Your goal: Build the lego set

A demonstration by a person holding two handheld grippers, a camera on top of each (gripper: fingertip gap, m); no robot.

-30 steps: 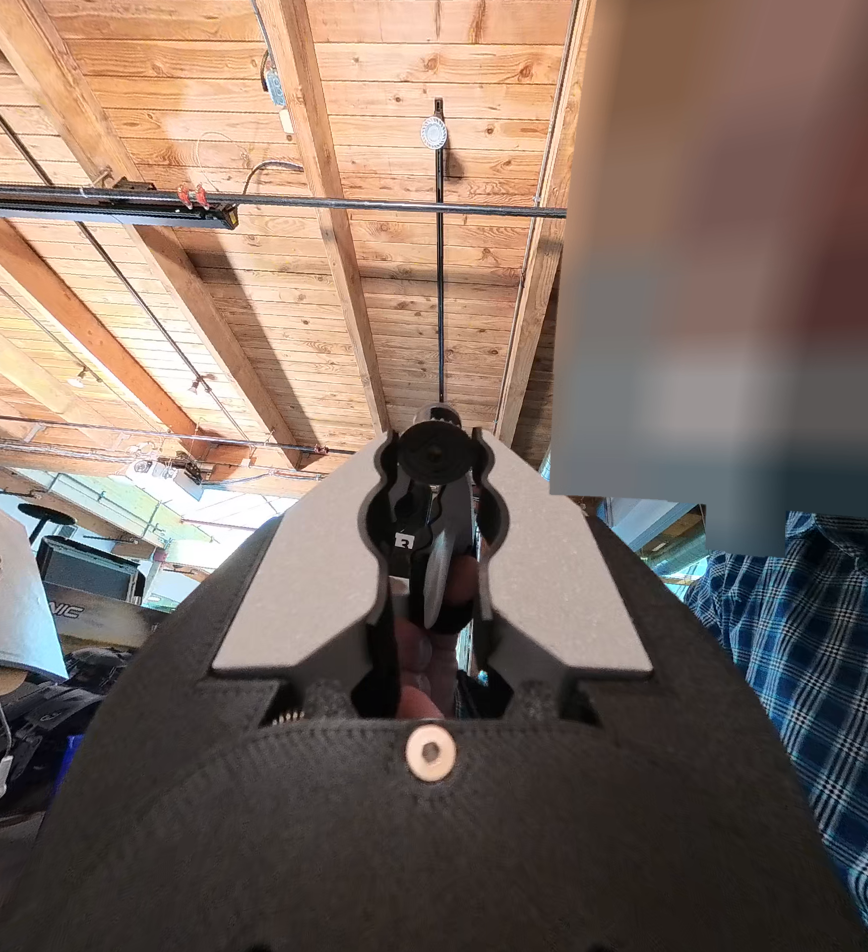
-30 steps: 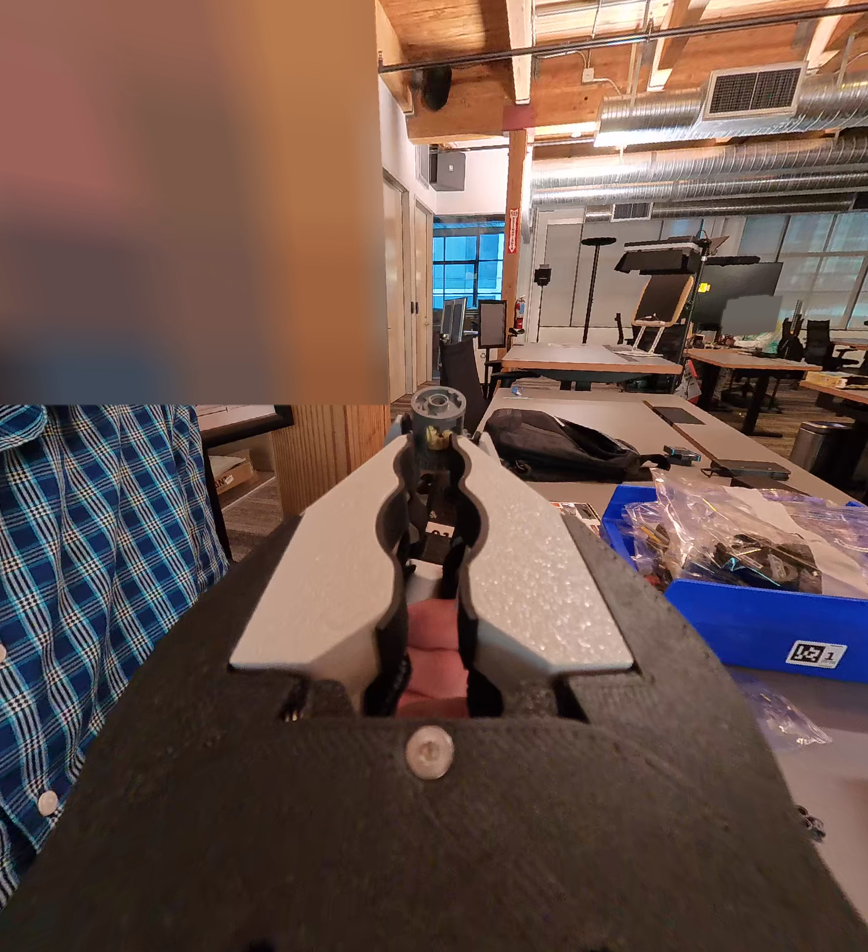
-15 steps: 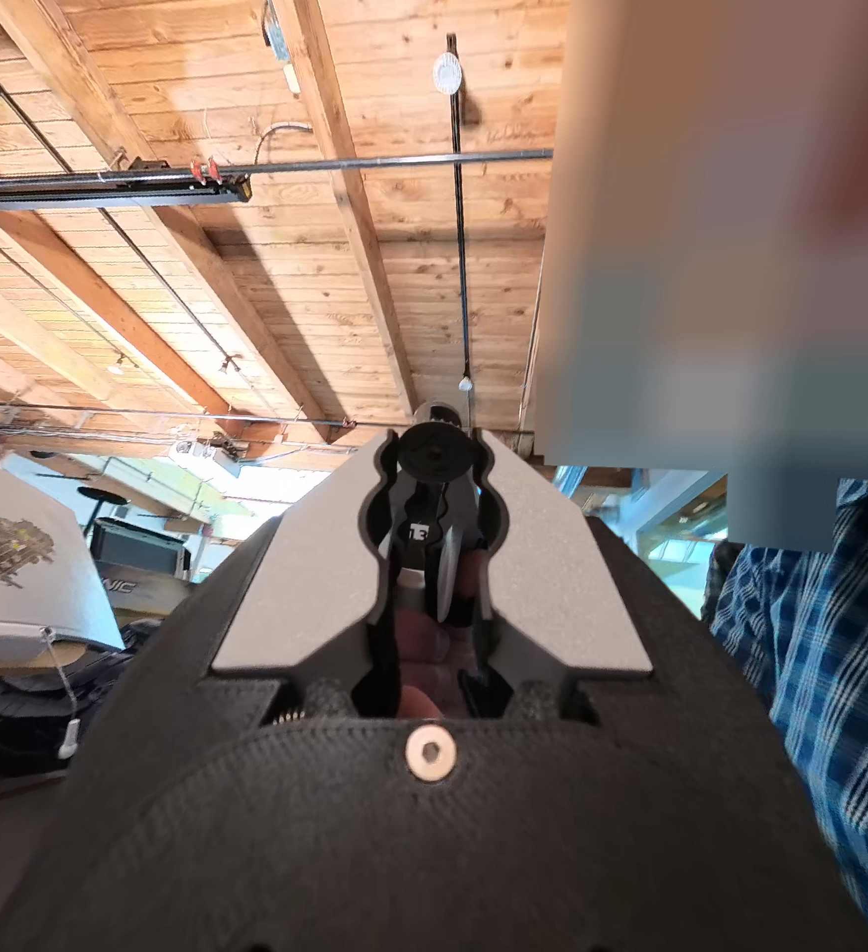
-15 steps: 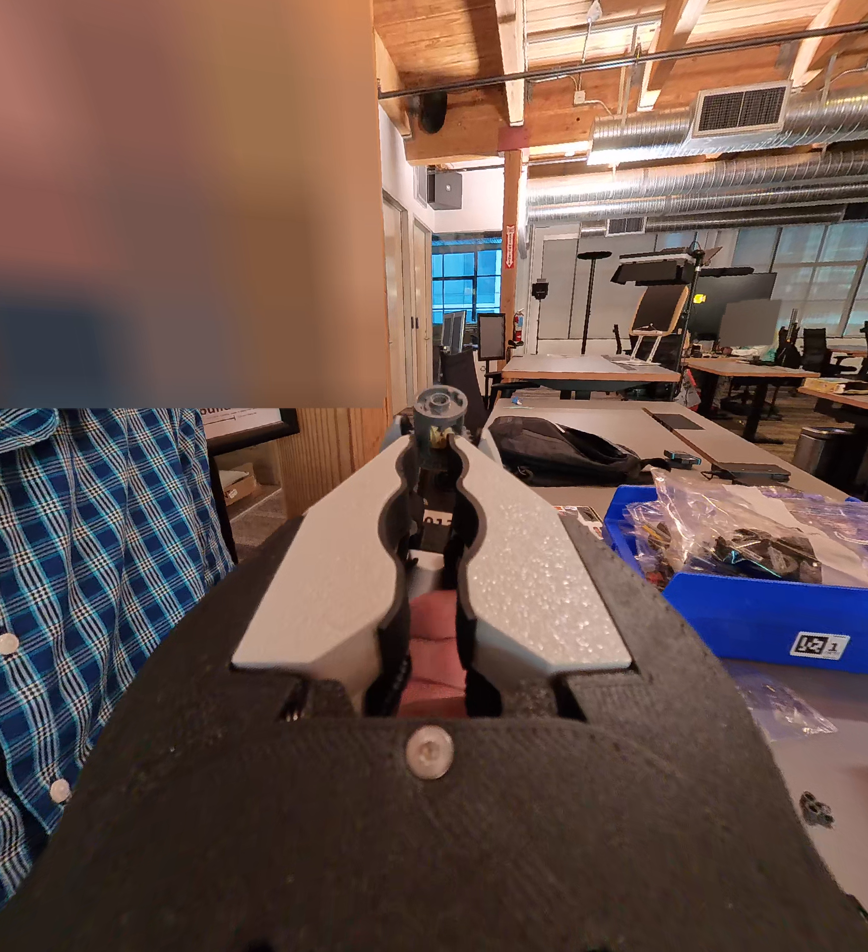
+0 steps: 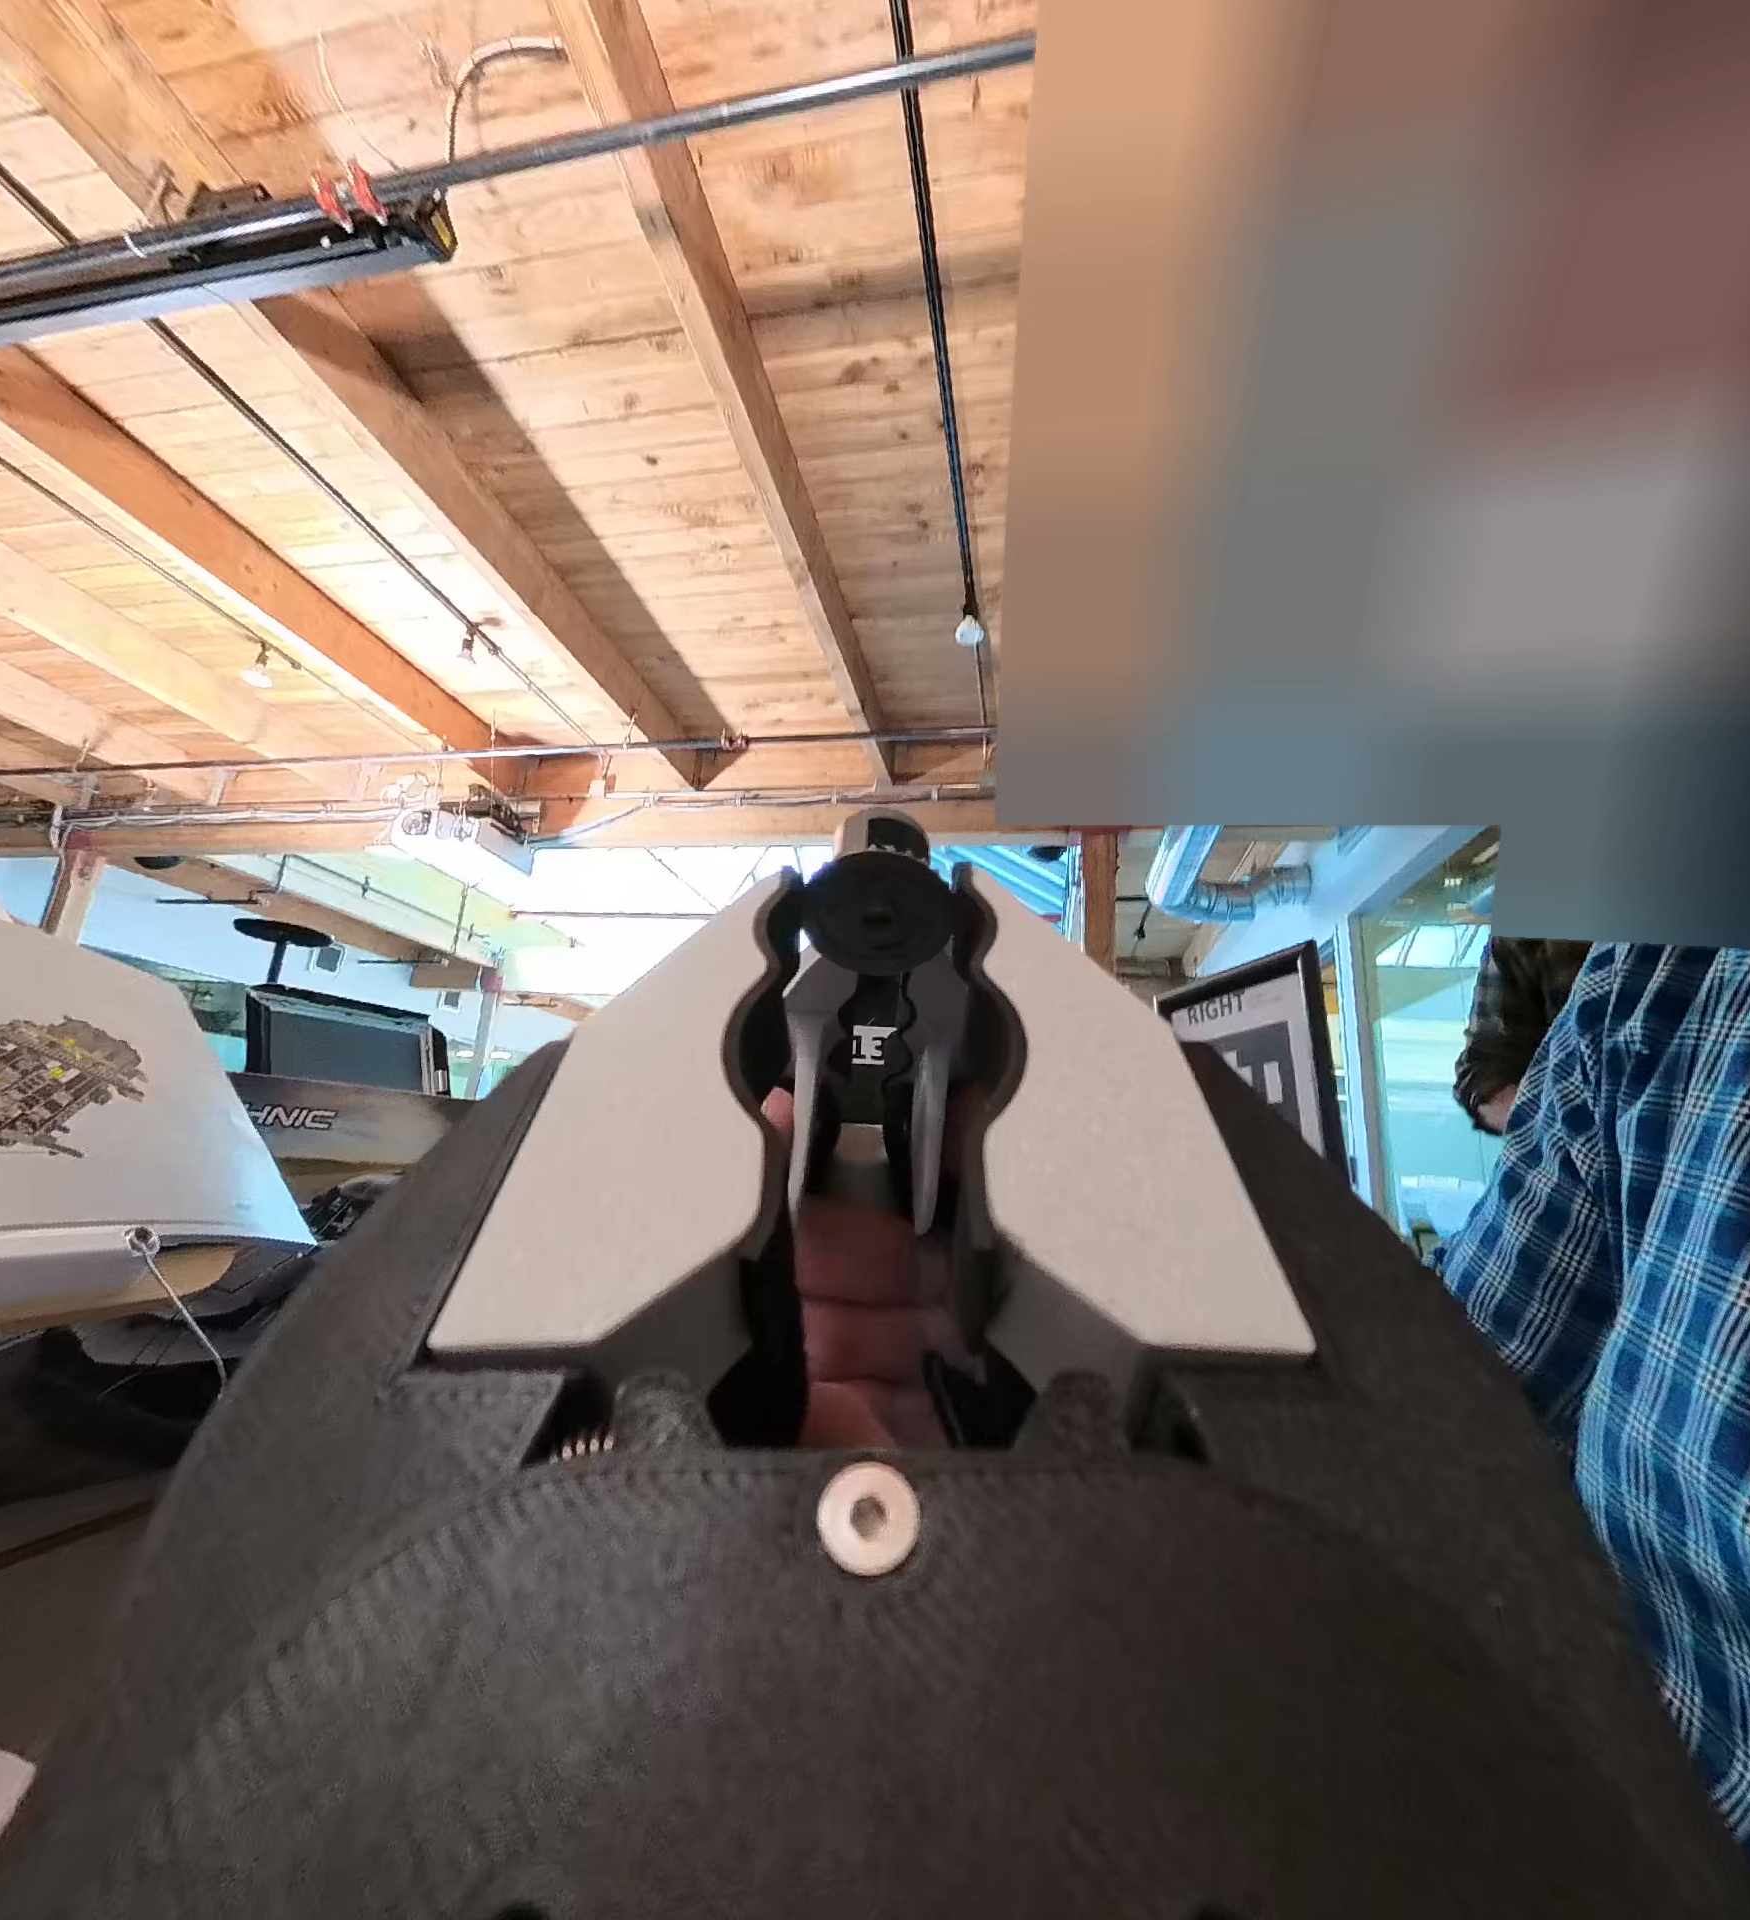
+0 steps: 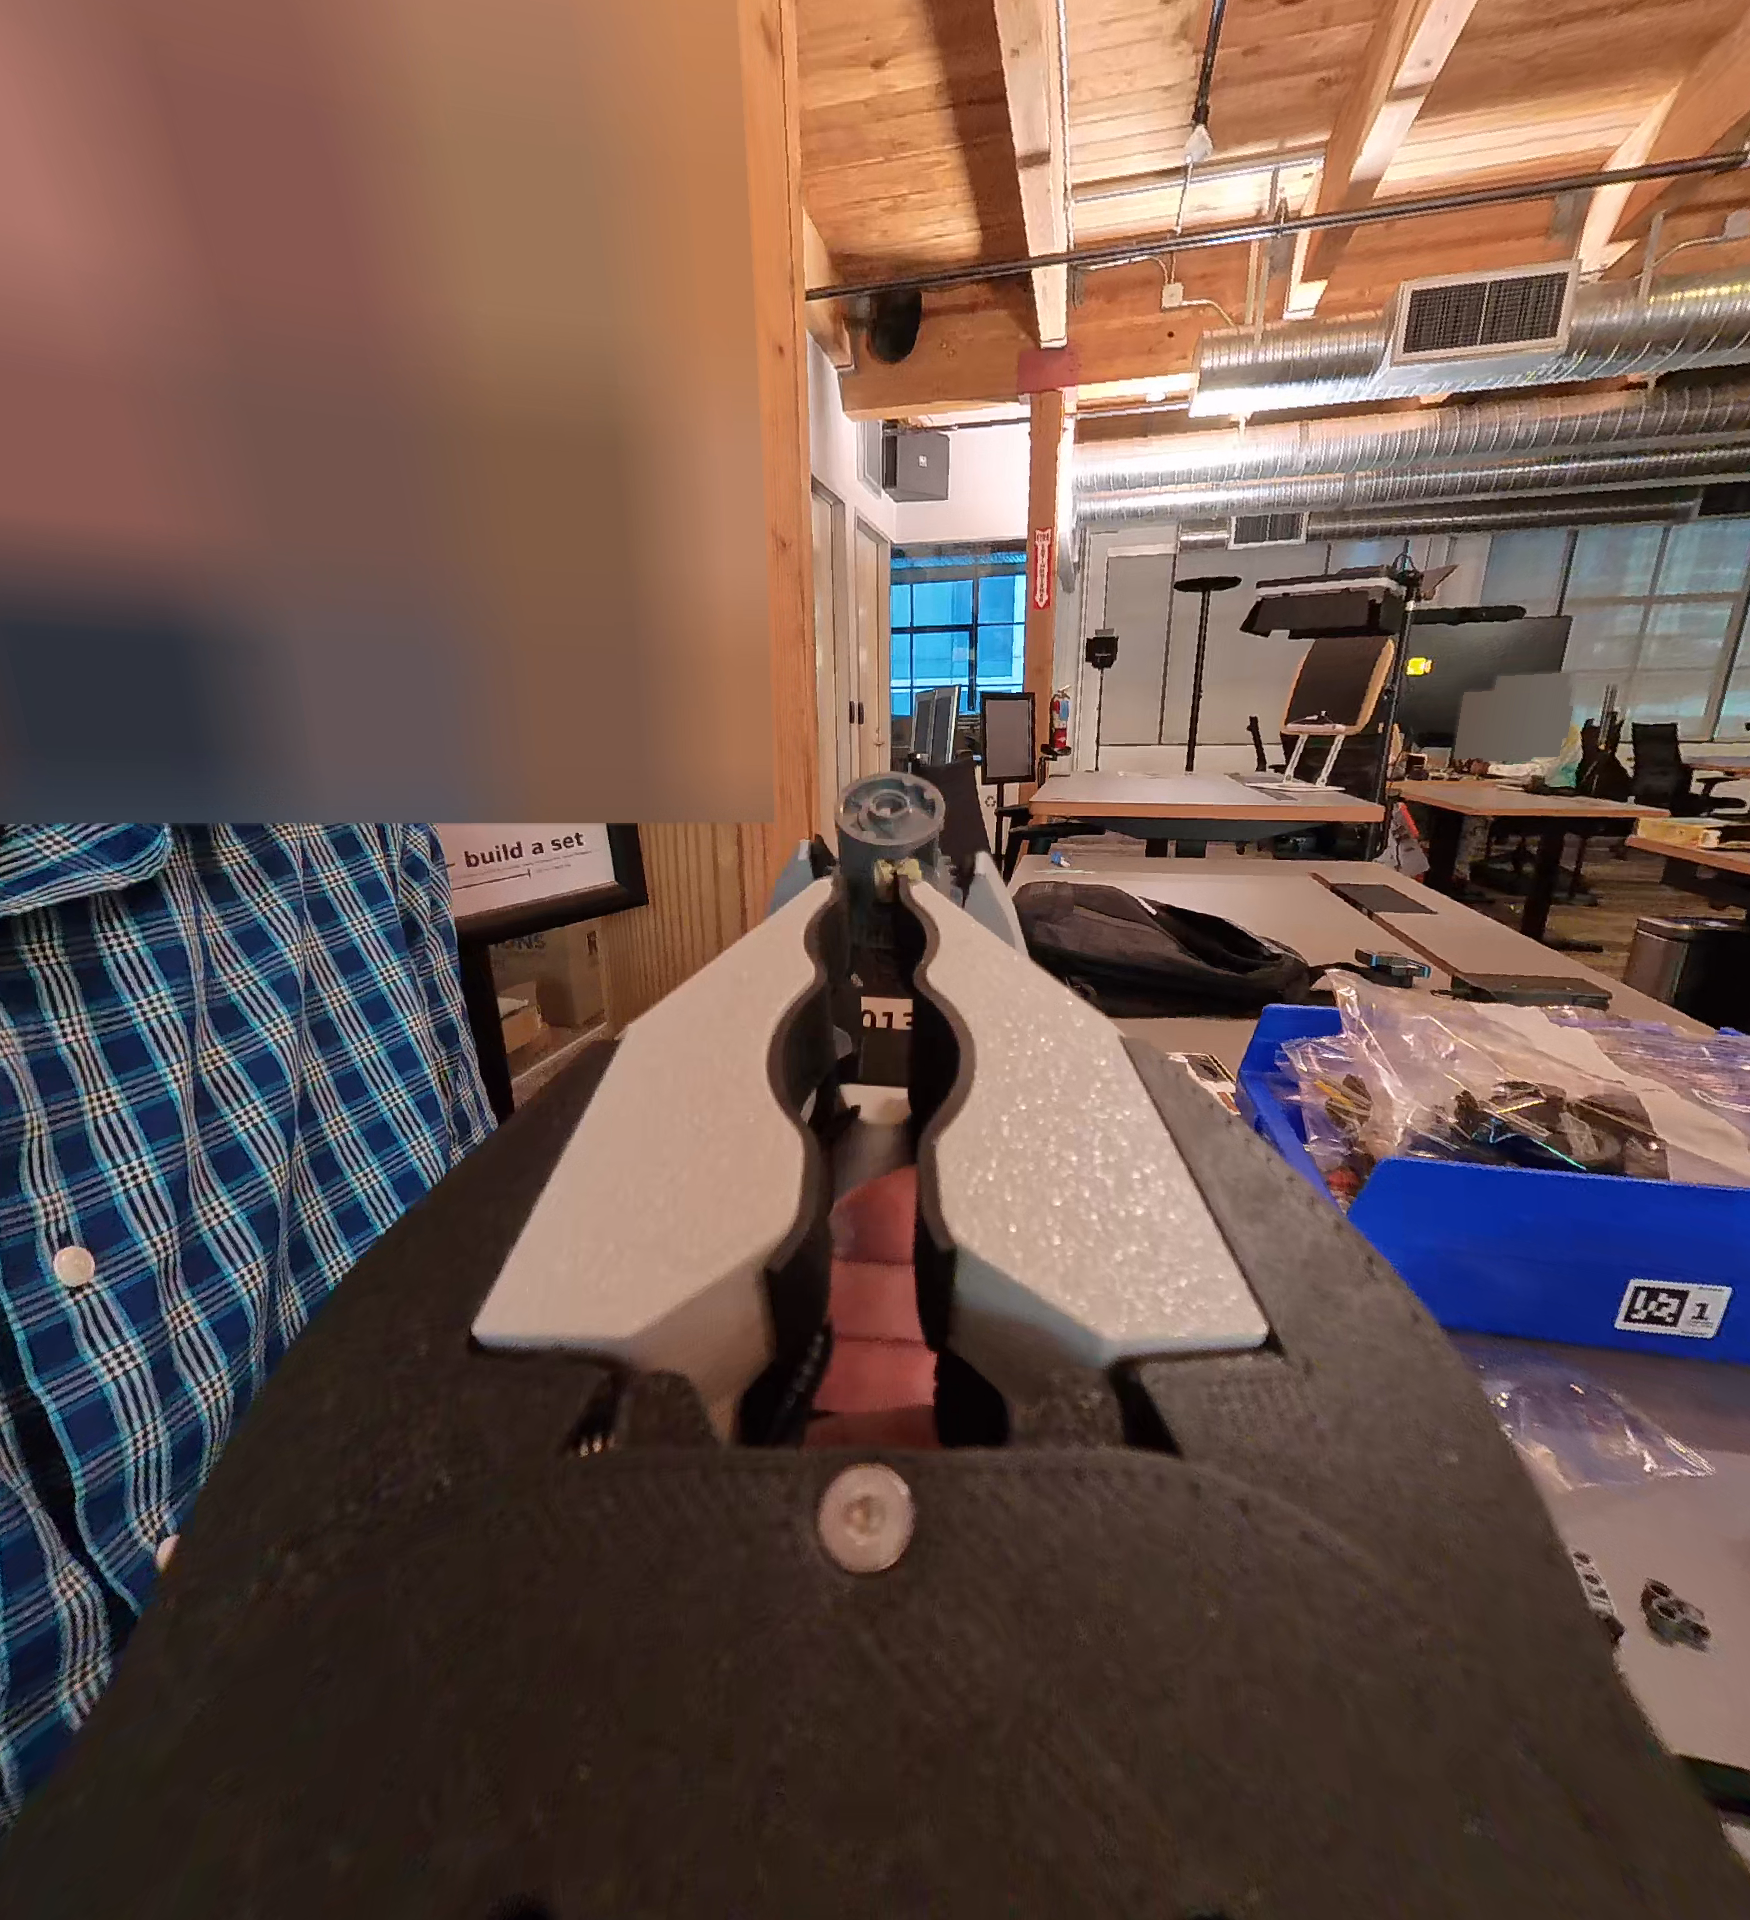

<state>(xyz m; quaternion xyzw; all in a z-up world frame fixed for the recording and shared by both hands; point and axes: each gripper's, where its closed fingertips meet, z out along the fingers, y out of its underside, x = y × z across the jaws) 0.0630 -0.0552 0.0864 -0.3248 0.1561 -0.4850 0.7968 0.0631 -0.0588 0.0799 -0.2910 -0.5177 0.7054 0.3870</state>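
Black backpack [image 6: 1151, 951] on grey desk [image 6: 1266, 894].

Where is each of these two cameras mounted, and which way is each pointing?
Left wrist view: sits on the left gripper, tilted up at the wooden ceiling; its grey fingers pinch a black round piece, with a checked shirt sleeve at right.
Right wrist view: sits on the right gripper, looking level across the office toward a blue bin; its fingers pinch a grey round piece.
Shared: the checked shirt, and both grippers meet tip to tip.
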